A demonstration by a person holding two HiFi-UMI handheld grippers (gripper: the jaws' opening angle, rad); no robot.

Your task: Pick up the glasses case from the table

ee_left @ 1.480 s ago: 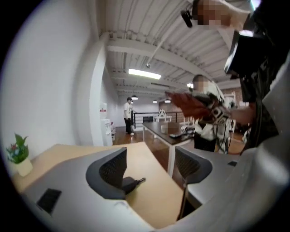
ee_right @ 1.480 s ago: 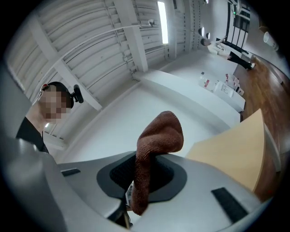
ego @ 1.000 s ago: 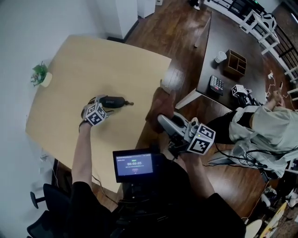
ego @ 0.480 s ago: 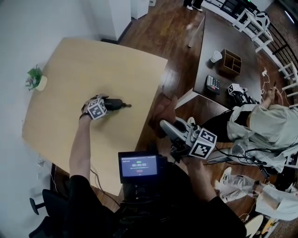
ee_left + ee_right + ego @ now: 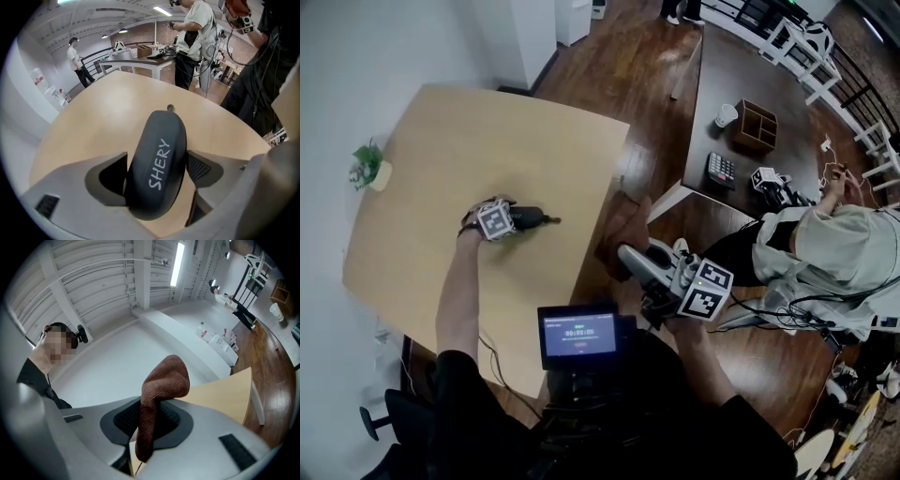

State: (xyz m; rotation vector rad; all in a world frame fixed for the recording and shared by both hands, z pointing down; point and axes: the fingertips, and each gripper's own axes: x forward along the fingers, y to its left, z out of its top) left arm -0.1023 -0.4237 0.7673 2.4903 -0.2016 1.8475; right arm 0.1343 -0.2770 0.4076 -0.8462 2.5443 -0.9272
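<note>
The dark glasses case, printed SHERY, lies flat on the light wooden table. My left gripper points steeply down over the case's near end. In the left gripper view the case lies between the two jaws, which are opening, and I see no pad pressing on it. My right gripper hangs off the table's right edge, level, shut on a brown cloth. In the right gripper view the cloth stands up between the pads and folds over.
A small potted plant stands at the table's left edge. Across the wooden floor is a dark desk with a cup, a wooden box and a calculator. A person sits at the right.
My left gripper has sunk onto the case and tipped more steeply down, so its marker cube now covers the case's near end. The right gripper with the cloth has kept still.
</note>
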